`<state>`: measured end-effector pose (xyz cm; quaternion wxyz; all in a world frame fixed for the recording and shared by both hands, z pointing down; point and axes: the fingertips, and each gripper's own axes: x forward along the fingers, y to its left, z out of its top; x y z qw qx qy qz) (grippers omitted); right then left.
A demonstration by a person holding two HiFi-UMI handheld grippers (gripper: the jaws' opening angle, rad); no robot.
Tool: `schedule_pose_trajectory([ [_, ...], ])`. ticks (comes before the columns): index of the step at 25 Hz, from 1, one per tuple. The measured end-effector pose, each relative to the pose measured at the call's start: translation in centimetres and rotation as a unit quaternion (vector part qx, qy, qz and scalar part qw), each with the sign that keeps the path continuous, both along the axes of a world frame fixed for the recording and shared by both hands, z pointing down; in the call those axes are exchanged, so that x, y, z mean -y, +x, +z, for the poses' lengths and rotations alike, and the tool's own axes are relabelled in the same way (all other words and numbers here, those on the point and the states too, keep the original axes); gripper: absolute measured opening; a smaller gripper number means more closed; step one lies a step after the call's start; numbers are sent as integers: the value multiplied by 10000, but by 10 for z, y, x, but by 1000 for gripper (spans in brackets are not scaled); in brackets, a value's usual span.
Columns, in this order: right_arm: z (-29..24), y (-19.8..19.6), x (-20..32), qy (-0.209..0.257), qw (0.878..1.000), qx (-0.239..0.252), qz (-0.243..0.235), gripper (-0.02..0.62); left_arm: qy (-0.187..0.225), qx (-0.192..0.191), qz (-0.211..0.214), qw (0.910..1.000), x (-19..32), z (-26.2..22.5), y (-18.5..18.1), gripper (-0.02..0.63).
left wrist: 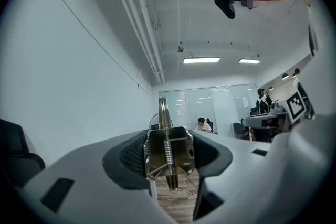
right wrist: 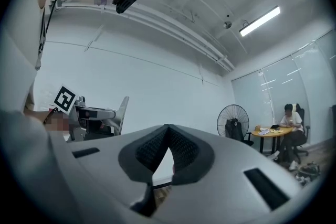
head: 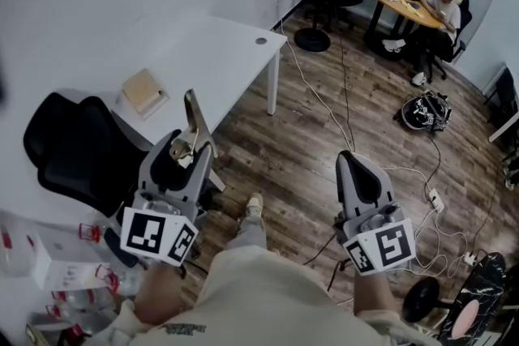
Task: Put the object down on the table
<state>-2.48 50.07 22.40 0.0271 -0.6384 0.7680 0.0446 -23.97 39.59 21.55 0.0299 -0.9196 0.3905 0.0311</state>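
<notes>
Inside the left claw [head: 190, 148], a metal clip [left wrist: 168, 150], clamped upright; right claw [right wrist: 167, 128] together.

we find no readable words or numbers. the cubes on the left gripper [head: 188, 143] and right gripper [head: 347, 158] bear only black-and-white square patterns; the dark print on the shirt [head: 182, 329] is too small to read.

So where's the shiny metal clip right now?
The metal clip is pinched in the left tongs, at the left of the head view. It is held in the air by the white table's near edge, close to the black chair.
</notes>
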Motion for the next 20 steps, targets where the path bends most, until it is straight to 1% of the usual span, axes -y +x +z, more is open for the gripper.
schedule_pose_trajectory([
  [5,10,11,22,-13,10000,-2,33,21,36,-15,-21,10000,19,8,6,233],
  [9,14,19,53,-65,10000,4,4,21,-117,-153,53,9998,47,15,13,233],
  [11,16,22,70,-85,10000,-28,-16,21,-131,-176,55,9997,63,17,17,235],
  [14,18,28,101,-128,9999,-61,-24,21,-121,-161,79,9998,93,19,26,233],
  [20,27,45,179,-391,9992,-96,4,21,-323,-134,217,9992,172,30,51,233],
])
